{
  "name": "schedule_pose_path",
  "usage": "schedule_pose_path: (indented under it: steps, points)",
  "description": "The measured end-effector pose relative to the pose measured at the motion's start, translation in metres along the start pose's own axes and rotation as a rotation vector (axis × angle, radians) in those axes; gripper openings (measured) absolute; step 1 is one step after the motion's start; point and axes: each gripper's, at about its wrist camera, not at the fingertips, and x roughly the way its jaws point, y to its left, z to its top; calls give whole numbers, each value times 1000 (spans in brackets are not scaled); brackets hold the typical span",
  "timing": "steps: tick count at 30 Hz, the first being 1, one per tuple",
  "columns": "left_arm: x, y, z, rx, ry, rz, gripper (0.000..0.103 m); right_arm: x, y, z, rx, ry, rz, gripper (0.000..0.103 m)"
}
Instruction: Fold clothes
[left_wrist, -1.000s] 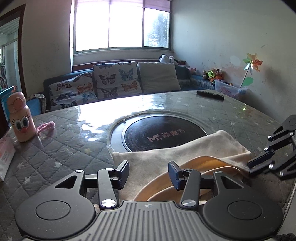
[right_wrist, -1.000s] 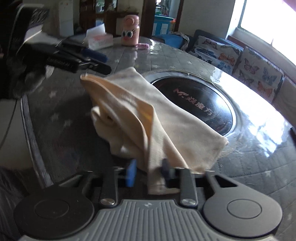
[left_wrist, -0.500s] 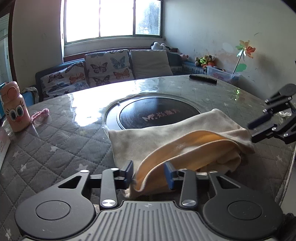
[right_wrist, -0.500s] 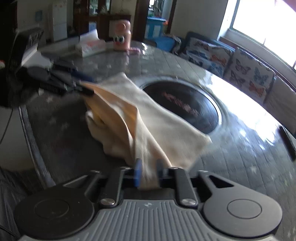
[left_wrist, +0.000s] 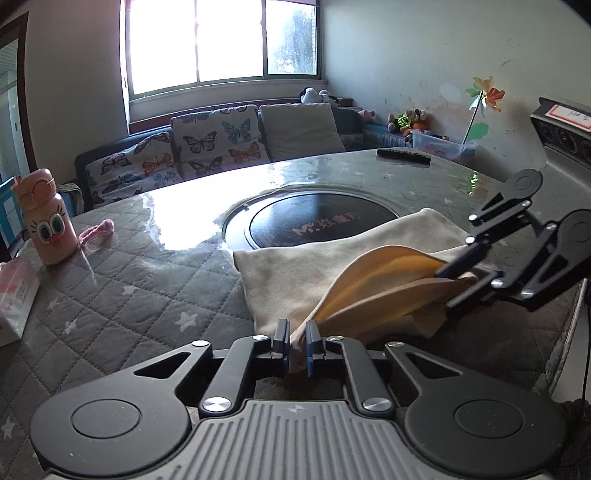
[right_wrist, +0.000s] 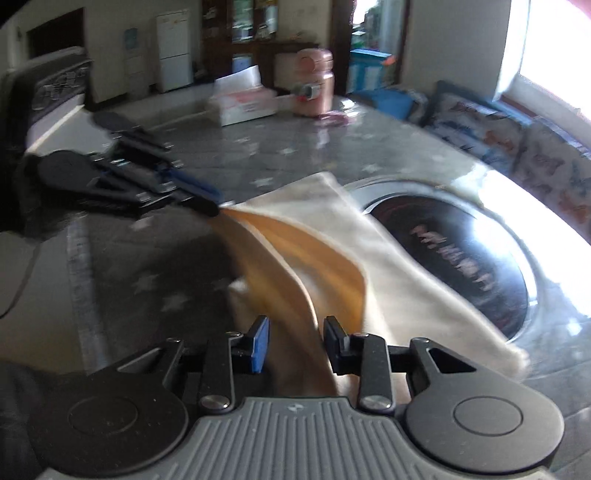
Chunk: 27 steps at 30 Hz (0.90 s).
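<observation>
A cream-yellow cloth (left_wrist: 317, 266) lies folded on the grey quilted table, partly over the black round hotplate (left_wrist: 317, 225). My left gripper (left_wrist: 296, 341) is shut on the cloth's near corner and lifts its top layer. The right gripper (left_wrist: 454, 284) appears at the right of the left wrist view, around the other lifted end. In the right wrist view the cloth (right_wrist: 388, 266) runs between the right gripper's (right_wrist: 295, 343) spread jaws, which stand open. The left gripper (right_wrist: 207, 201) shows there pinching the far corner.
A pink cartoon bottle (left_wrist: 48, 221) and a tissue box (left_wrist: 14, 295) stand at the table's left. A black remote (left_wrist: 402, 156) lies at the far edge. A sofa with butterfly cushions (left_wrist: 210, 147) is behind the table. The table edge (left_wrist: 565, 332) is close at right.
My left gripper has closed on the cloth's corner and lifted it. The right gripper's jaws have opened wider around its end of the cloth. The top layer is now raised between both grippers.
</observation>
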Motion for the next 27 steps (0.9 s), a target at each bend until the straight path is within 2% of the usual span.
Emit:
schedule_pose_path:
  steps: [2, 5, 8, 10, 11, 16, 22, 25, 27]
  points:
    - [-4, 3, -2, -5, -1, 5, 12, -7, 6, -2, -14, 12, 47, 32]
    - [-8, 5, 1, -6, -12, 17, 13, -18, 9, -2, -15, 1, 71, 33]
    - [-10, 3, 6, -4, -46, 9, 16, -25, 5, 1, 0, -30, 23, 33]
    - [-7, -4, 11, 11, -61, -12, 37, -21, 0, 3, 22, -38, -12, 34]
    - [-5, -8, 13, 19, -66, -22, 41, -18, -2, 3, 33, -38, -26, 34]
    - [10, -28, 19, 70, -63, -67, 43, 0, -7, 5, 56, -37, -86, 34]
    - [24, -41, 21, 73, -53, -111, 43, 15, -1, 4, 33, -45, -125, 34]
    - [23, -43, 25, 77, -71, -116, 45, 17, 4, 4, 8, -51, -187, 28]
    - [19, -40, 30, 73, -93, -105, 48, 13, 5, 4, 9, -54, -191, 8]
